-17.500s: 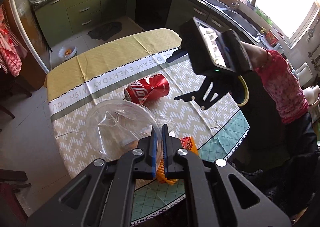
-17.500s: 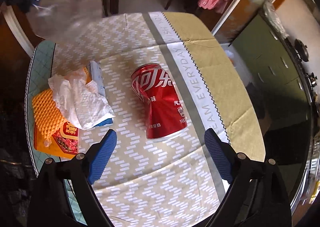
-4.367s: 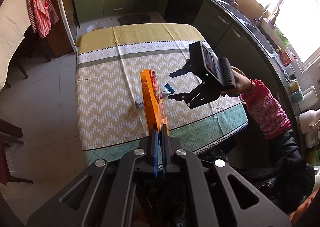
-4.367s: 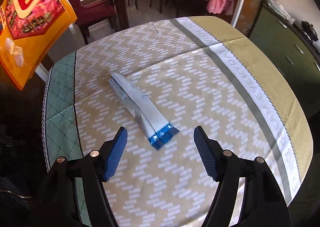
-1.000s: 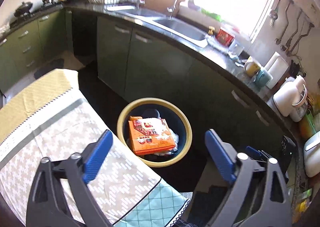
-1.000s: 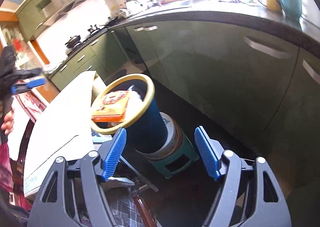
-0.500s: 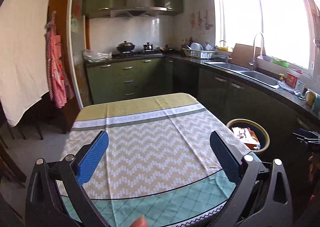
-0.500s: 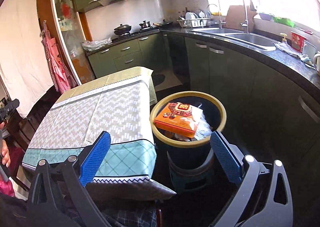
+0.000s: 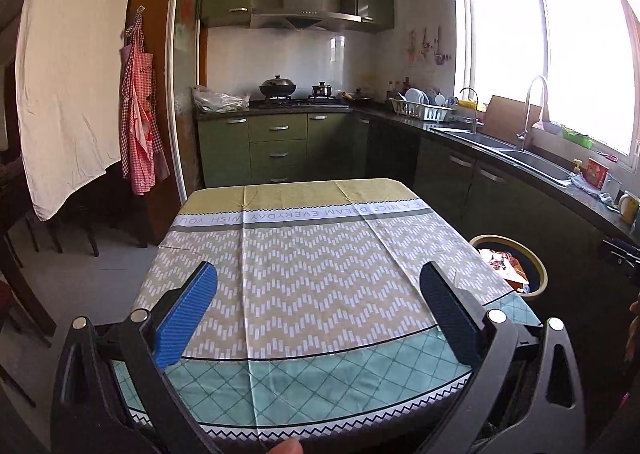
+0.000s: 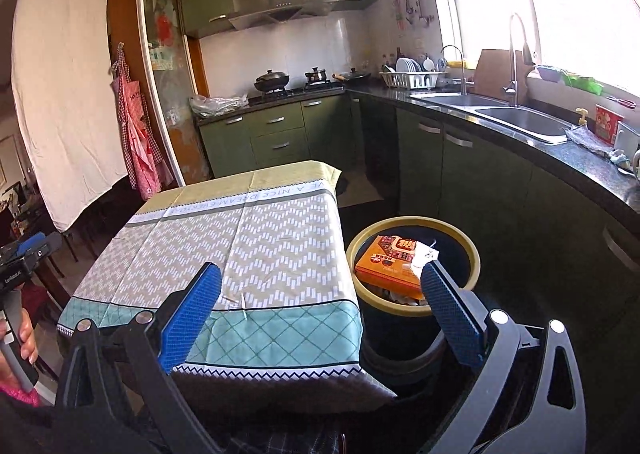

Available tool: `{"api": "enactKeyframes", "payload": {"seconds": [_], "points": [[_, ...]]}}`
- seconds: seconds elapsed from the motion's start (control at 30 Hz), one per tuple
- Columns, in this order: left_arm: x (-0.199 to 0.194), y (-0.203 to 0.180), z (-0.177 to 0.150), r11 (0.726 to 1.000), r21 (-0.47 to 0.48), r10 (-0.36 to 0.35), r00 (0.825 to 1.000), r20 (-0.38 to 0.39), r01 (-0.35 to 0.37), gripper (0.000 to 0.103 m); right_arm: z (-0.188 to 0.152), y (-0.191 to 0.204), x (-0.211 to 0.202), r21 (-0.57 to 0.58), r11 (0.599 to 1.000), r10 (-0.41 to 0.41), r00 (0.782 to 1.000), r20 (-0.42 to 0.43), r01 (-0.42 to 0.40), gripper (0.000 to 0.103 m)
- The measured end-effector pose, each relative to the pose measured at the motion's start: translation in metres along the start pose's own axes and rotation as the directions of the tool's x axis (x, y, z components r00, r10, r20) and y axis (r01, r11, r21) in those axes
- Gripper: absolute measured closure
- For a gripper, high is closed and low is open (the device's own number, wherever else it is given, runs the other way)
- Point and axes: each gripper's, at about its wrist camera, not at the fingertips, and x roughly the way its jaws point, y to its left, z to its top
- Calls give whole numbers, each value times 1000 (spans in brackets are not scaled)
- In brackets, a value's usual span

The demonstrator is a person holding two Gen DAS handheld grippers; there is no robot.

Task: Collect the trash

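Both grippers, left gripper and right gripper, wide apart and empty now, pulled back from the bin at lower right, orange packet dropped inside, tablecloth bare, so probably all done.

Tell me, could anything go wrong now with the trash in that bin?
Maybe. The orange snack box lies flat near the top of the yellow-rimmed trash bin, above other trash, so it might slide out if bumped. The bin stands close to the hanging tablecloth, which could snag. Both the left claw and the right claw are open, holding nothing.
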Motion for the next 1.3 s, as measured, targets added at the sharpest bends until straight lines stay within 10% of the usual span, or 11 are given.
{"api": "enactKeyframes", "payload": {"seconds": [1.3], "points": [[-16,5,-4,1000,-20,8,1000,15,-7,7,1,7,2,-53,998,-33,999,-4,33,5]]}}
